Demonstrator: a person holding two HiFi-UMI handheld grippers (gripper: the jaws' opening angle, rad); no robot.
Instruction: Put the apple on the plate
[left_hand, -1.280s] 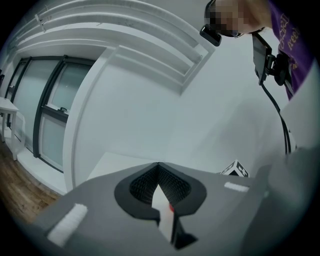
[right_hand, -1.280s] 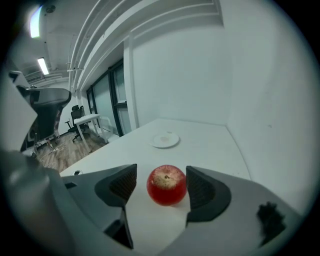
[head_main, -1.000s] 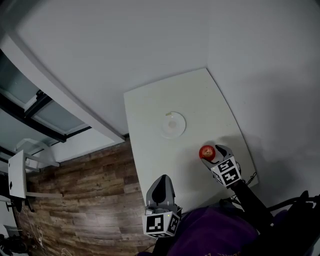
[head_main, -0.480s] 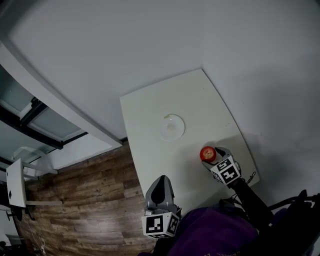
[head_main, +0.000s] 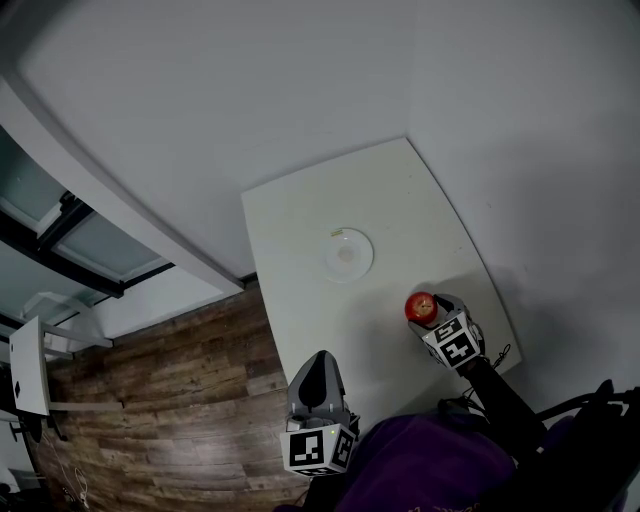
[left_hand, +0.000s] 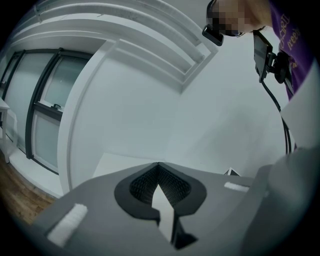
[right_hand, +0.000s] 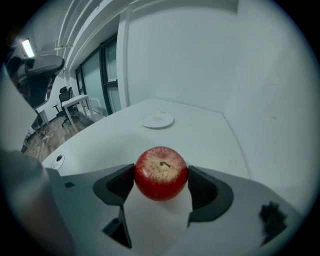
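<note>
Right gripper (right_hand: 161, 180): I see it pinching the apple (right_hand: 161, 169).
Left gripper (left_hand: 158, 172): jaws pressed together, nothing between.
Plate (right_hand: 157, 120): ahead of right gripper, well apart.

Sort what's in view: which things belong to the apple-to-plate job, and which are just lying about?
Job:
- apple, clamped between the jaws of the right gripper
- plate, farther along the table

Lying about:
- left gripper, shut on nothing, at the table's near edge
- desk with office chairs in the background
- round port in the tabletop
</note>
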